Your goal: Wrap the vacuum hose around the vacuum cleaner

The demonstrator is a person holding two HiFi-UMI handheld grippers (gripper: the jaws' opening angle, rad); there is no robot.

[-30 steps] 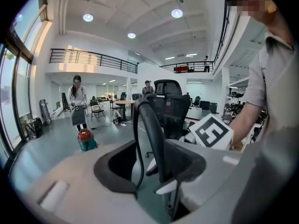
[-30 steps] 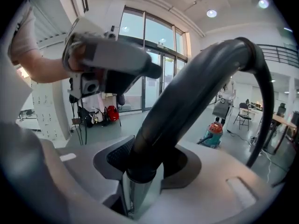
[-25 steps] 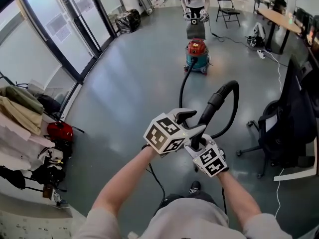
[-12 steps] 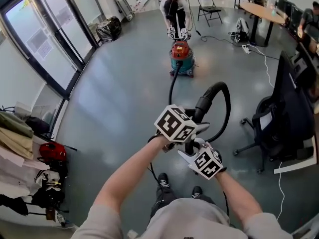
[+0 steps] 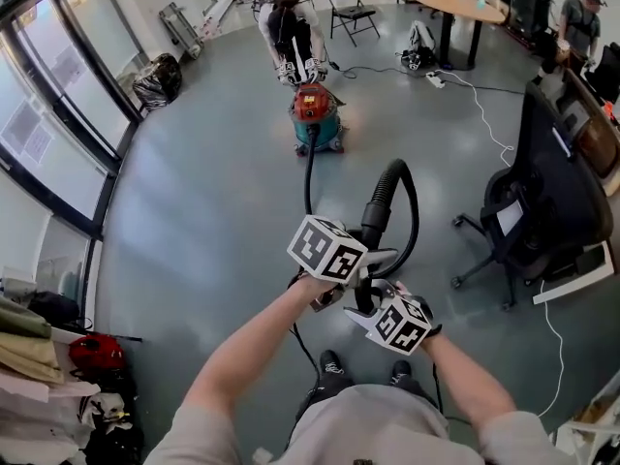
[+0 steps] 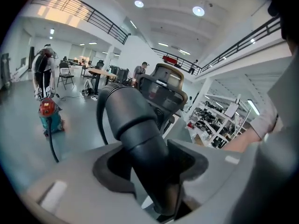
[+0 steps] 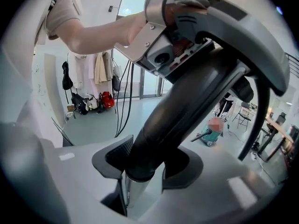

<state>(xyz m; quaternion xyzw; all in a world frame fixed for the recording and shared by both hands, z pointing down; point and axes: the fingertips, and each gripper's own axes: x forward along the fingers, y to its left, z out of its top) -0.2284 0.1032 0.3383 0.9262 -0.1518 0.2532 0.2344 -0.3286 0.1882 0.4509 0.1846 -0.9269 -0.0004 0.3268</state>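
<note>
Both grippers were on the vacuum hose [image 5: 395, 176]! The left gripper [image 5: 371, 257] had its fingers squeezed tight on the hose's thick dark cuff, which filled the gap between them in the left gripper view [image 6: 149, 167]. Just below those fingers, nearer the body, the right gripper [image 5: 364, 298] was closed on the same stiff end, with a pale tube showing between its fingers under the black cuff [image 7: 145, 164]. Beyond the left fingers the hose arched up and over, dropped to the grey floor [image 5: 213, 192] and ran off to the vacuum cleaner [image 5: 316, 116], well ahead of both sets of fingertips. A person [image 5: 289, 22] bent over just behind it. An office chair [image 5: 542, 192] stood well off to the right fingers' side.
</note>
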